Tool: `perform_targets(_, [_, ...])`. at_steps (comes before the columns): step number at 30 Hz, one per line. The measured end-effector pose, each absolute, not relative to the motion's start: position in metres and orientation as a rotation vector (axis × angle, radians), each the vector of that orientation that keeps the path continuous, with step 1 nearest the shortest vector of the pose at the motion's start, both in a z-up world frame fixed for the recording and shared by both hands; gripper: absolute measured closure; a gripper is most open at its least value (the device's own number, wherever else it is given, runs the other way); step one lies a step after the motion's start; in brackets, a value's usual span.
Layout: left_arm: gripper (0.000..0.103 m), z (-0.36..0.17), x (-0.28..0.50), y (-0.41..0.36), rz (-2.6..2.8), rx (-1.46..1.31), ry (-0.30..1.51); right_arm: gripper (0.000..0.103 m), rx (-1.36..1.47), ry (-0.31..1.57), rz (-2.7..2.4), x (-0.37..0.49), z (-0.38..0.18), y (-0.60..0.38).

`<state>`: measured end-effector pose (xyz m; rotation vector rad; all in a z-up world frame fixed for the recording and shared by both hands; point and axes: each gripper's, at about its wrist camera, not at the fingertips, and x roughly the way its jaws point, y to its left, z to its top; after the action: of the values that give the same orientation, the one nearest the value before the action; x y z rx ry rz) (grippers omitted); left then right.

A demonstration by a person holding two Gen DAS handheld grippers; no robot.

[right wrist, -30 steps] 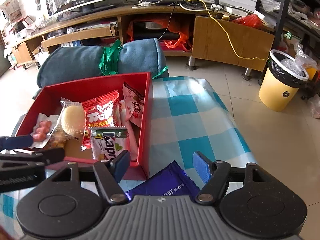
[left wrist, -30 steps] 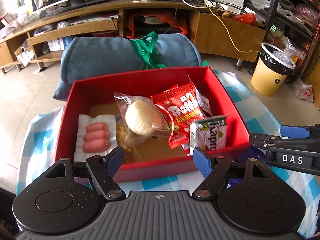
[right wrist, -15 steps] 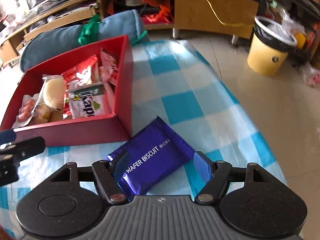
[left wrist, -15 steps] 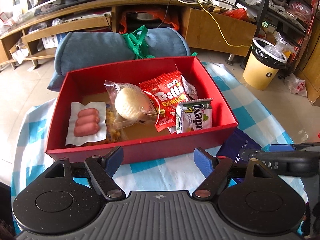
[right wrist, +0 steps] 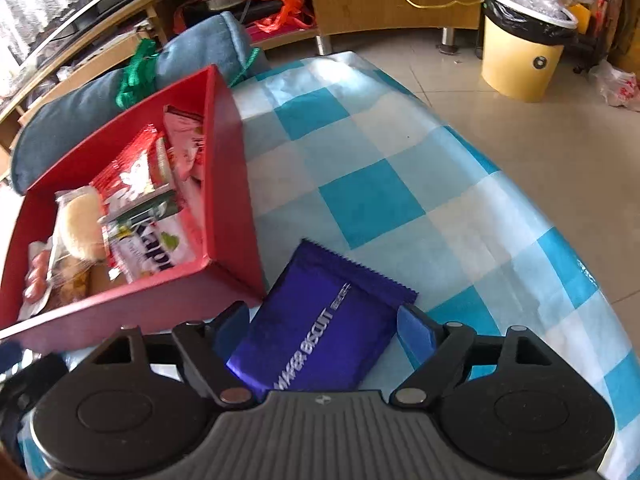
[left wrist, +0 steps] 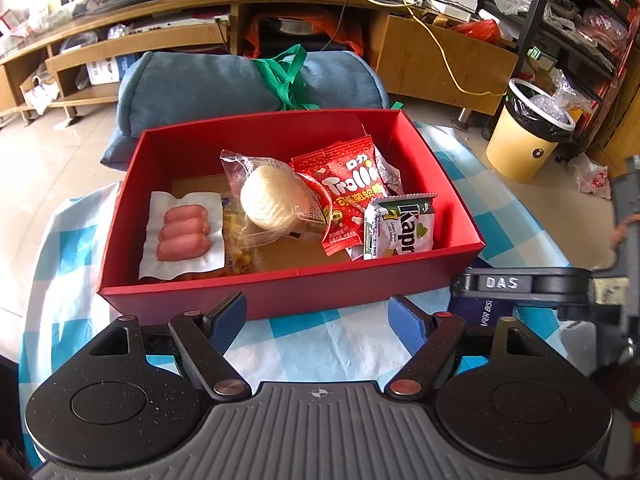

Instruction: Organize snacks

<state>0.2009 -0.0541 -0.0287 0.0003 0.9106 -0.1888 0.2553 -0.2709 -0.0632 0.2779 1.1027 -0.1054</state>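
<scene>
A red box [left wrist: 280,292] stands on the blue-checked tablecloth [right wrist: 384,184] and holds sausages [left wrist: 182,232], a wrapped bun [left wrist: 266,198], a red Trolli bag [left wrist: 348,192] and a Kapri packet [left wrist: 400,228]. The box also shows in the right wrist view [right wrist: 228,184]. A purple wafer biscuit pack [right wrist: 324,332] lies flat on the cloth just right of the box. My right gripper [right wrist: 322,328] is open with its jaws on either side of the pack. My left gripper [left wrist: 318,316] is open and empty in front of the box.
A rolled blue cushion [left wrist: 248,80] with green straps lies behind the box. A yellow bin [left wrist: 528,136] stands on the floor at the right, past the table's edge. A long wooden TV stand [left wrist: 440,48] runs along the back.
My right gripper has moved forward and down over the wafer pack, which now lies between its jaws. My left gripper has drawn back a little from the box.
</scene>
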Motion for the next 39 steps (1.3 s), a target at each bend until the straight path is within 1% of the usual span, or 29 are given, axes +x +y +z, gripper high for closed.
perform_targets(1, [0.02,-0.029,0.201,-0.053,-0.19,-0.001,0.911,0.018,0.261,1.109,-0.104,0.257,-0.065,-0.268])
perform_targets(2, [0.02,-0.029,0.201,-0.052,-0.19,-0.002,0.913,0.016,0.228,1.115,-0.099,0.258,-0.066,-0.262])
perform_targets(5, [0.02,-0.03,0.202,-0.048,-0.197,-0.01,0.921,0.016,0.077,1.132,-0.074,0.254,-0.07,-0.244])
perform_targets(11, [0.02,-0.033,0.192,-0.05,-0.231,0.014,0.927,0.019,-0.016,1.192,0.01,0.231,-0.068,-0.249])
perform_targets(13, [0.02,-0.038,0.188,-0.052,-0.245,0.031,0.939,0.027,-0.061,1.216,0.037,0.221,-0.064,-0.251])
perform_targets(14, [0.019,-0.042,0.185,-0.053,-0.249,0.038,0.952,0.029,-0.087,1.224,0.045,0.216,-0.063,-0.252])
perform_targets(16, [0.019,-0.051,0.181,-0.054,-0.253,0.039,0.99,0.029,-0.111,1.228,0.056,0.209,-0.063,-0.257])
perform_targets(18, [0.019,-0.062,0.18,-0.056,-0.253,0.018,1.045,0.029,-0.067,1.216,0.056,0.21,-0.063,-0.263])
perform_targets(24, [0.019,-0.085,0.167,-0.059,-0.212,-0.127,1.172,0.028,-0.109,1.149,0.104,0.226,-0.058,-0.249])
perform_targets(25, [0.019,-0.087,0.164,-0.063,-0.198,-0.142,1.177,0.027,-0.117,1.155,0.107,0.229,-0.061,-0.247])
perform_targets(26, [0.018,-0.09,0.16,-0.067,-0.186,-0.157,1.183,0.02,-0.12,1.155,0.111,0.231,-0.064,-0.245])
perform_targets(27, [0.018,-0.093,0.159,-0.07,-0.175,-0.167,1.191,0.018,-0.119,1.157,0.12,0.233,-0.066,-0.243])
perform_targets(28, [0.017,-0.095,0.157,-0.072,-0.159,-0.177,1.195,0.014,-0.112,1.16,0.13,0.234,-0.068,-0.242])
perform_targets(30, [0.017,-0.095,0.153,-0.076,-0.126,-0.18,1.17,0.002,-0.086,1.19,0.147,0.236,-0.072,-0.243])
perform_targets(33, [0.016,-0.096,0.149,-0.08,-0.09,-0.168,1.157,0.002,-0.108,1.184,0.159,0.236,-0.077,-0.241])
perform_targets(35, [0.012,-0.098,0.145,-0.084,-0.062,-0.143,1.146,0.002,-0.105,1.175,0.159,0.236,-0.078,-0.242])
perform_targets(36, [0.007,-0.101,0.143,-0.086,-0.044,-0.124,1.147,0.002,-0.105,1.169,0.16,0.235,-0.078,-0.242])
perform_targets(39, [0.005,-0.106,0.133,-0.097,-0.028,-0.04,1.11,0.003,-0.121,1.163,0.171,0.233,-0.078,-0.241])
